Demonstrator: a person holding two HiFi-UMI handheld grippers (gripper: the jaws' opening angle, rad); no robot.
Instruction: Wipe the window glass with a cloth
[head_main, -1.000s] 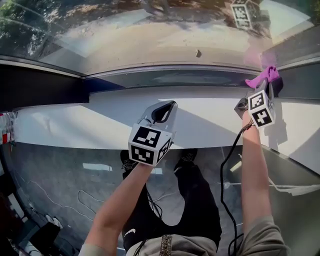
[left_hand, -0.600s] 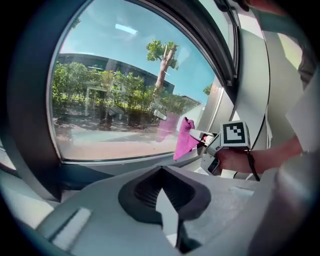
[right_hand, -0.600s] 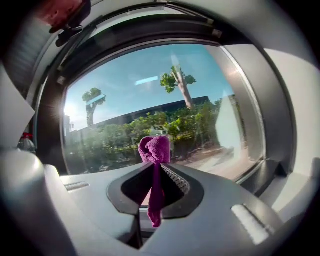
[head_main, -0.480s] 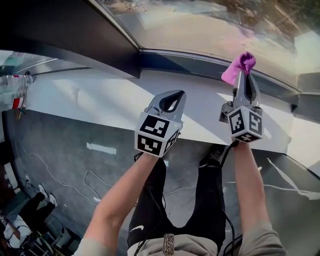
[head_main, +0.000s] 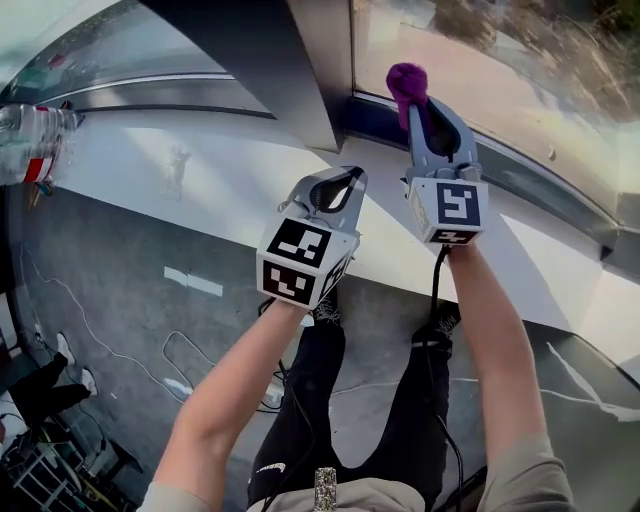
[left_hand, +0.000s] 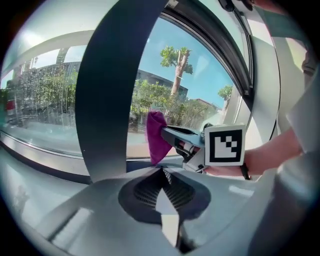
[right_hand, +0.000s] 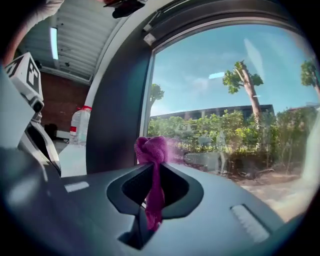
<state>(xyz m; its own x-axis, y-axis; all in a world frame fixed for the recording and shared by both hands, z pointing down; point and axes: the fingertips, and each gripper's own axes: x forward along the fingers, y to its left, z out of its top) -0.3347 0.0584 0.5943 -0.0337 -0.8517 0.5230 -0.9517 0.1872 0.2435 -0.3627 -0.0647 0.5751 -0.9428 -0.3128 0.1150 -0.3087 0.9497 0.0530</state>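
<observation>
A bunched purple cloth (head_main: 407, 82) sticks out of my right gripper (head_main: 420, 100), which is shut on it. The cloth's tip is at the window glass (head_main: 510, 70), near its bottom left corner beside the dark frame post (head_main: 250, 60). In the right gripper view the cloth (right_hand: 151, 150) meets the glass (right_hand: 225, 100), with a faint pink reflection next to it. My left gripper (head_main: 346, 182) hangs over the white sill (head_main: 180, 170), left of the right one, shut and holding nothing. Its own view shows the cloth (left_hand: 156, 136) and the right gripper (left_hand: 167, 134) ahead.
A clear water bottle with a red label (head_main: 30, 140) stands on the sill at the far left; the bottle (right_hand: 80, 125) also shows past the post (right_hand: 117, 110). Cables run across the grey floor (head_main: 120, 300) below. The person's legs are under the sill.
The right gripper carried the cloth left along the bottom of the glass to the frame post. The left gripper kept its place over the sill, and the head view swung left.
</observation>
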